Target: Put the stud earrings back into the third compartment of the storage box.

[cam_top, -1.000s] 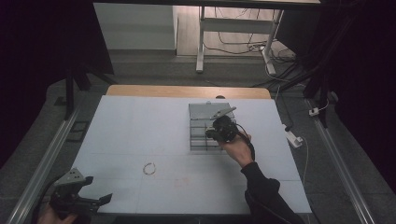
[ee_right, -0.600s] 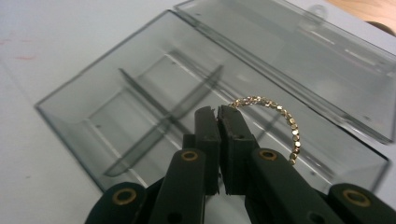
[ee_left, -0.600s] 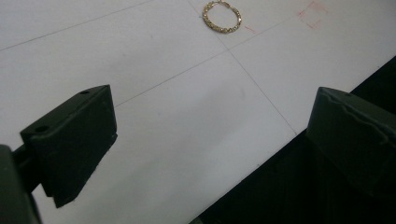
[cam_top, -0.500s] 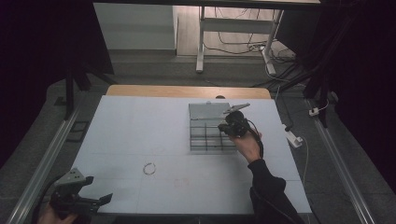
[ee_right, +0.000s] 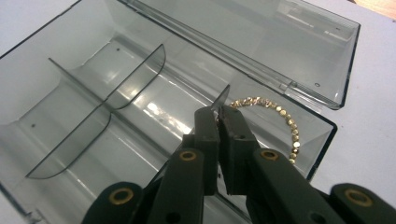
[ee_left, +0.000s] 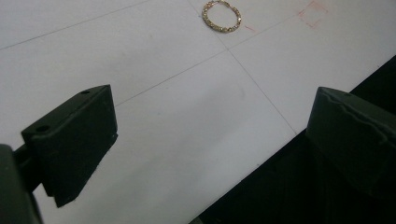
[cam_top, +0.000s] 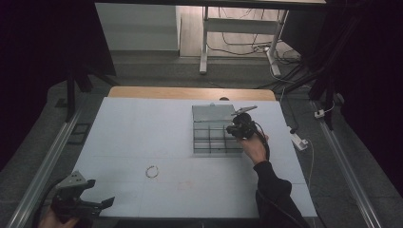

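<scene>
Your clear divided box (ee_right: 116,93) sits lid-open mid-table. Your right gripper (ee_right: 219,114), jaws clamped on a gold bead bracelet (ee_right: 280,119), hangs over its corner compartment; release off-centre and it may drape the wall. Left gripper (ee_left: 210,140) is idle, jaws wide apart, near the second bracelet (ee_left: 221,16).

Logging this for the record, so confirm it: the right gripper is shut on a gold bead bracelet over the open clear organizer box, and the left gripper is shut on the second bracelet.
One error: the left gripper is open, jaws wide apart and empty. The second bracelet lies on the white table ahead of it, as the left gripper view shows. The right gripper is indeed shut on a gold bead bracelet over the organizer box.
</scene>
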